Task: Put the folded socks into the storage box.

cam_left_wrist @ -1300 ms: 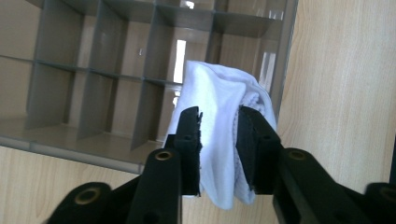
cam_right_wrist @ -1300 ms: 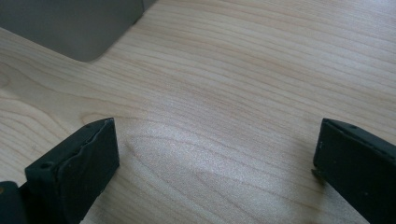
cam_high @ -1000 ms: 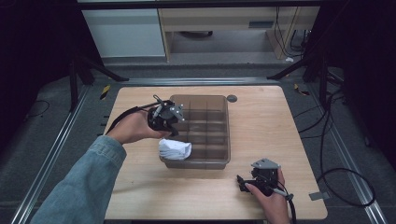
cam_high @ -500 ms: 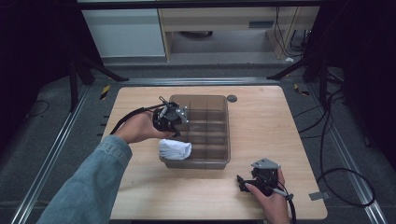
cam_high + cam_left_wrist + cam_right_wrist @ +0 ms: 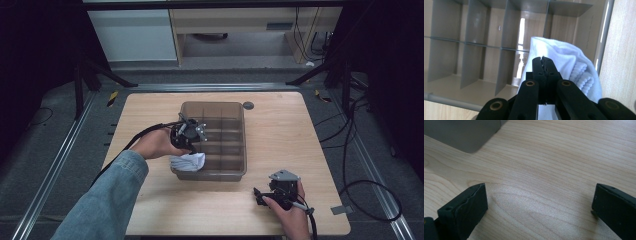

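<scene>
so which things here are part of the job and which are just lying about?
In the job:
- white sock, at the near-left corner of the box
- divided grey organiser box
- left gripper, jaws shut over the sock

Lying about:
- right gripper, open, on the table
- small dark disc beyond the box

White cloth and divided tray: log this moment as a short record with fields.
item: white folded cloth
container: translucent grey plastic divided tray
cloth place: near-left corner compartment of the tray
left gripper: shut on the cloth, over the tray
right gripper: open, holding nothing, over the light wooden table
other compartments: bare as far as visible
</scene>
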Available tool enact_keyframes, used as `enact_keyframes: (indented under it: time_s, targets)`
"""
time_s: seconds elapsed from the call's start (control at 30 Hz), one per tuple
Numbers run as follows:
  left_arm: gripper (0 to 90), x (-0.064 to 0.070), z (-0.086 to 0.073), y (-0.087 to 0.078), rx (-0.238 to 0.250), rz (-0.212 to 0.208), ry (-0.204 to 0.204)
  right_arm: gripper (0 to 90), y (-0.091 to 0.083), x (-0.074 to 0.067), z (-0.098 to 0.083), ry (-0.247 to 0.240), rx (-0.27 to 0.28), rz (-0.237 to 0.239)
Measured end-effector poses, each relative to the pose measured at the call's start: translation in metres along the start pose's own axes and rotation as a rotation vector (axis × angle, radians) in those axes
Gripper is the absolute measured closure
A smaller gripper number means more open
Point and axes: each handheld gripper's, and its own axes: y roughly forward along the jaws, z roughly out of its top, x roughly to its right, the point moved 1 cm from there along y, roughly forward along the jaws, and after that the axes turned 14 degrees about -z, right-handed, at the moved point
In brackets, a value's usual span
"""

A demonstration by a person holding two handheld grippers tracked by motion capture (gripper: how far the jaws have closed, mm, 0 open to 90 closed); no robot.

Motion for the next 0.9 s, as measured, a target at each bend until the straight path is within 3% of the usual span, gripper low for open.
enact_keyframes:
  time_s: [0.23, 0.43, 0.9]
  targets:
    - [89.6, 0.001, -0.006, 0.012, -0.008, -0.006, -0.007, 0.4, 0.0, 0.0, 0.0, 0.0, 0.0, -0.001]
    - [89.5, 0.0, -0.013, 0.025, -0.012, -0.041, -0.03, 0.4, 0.0, 0.0, 0.0, -0.001, 0.0, 0.0]
    - [89.7, 0.002, -0.019, 0.034, -0.005, -0.077, -0.062, 0.4, 0.0, 0.0, 0.0, 0.0, 0.0, 0.0]
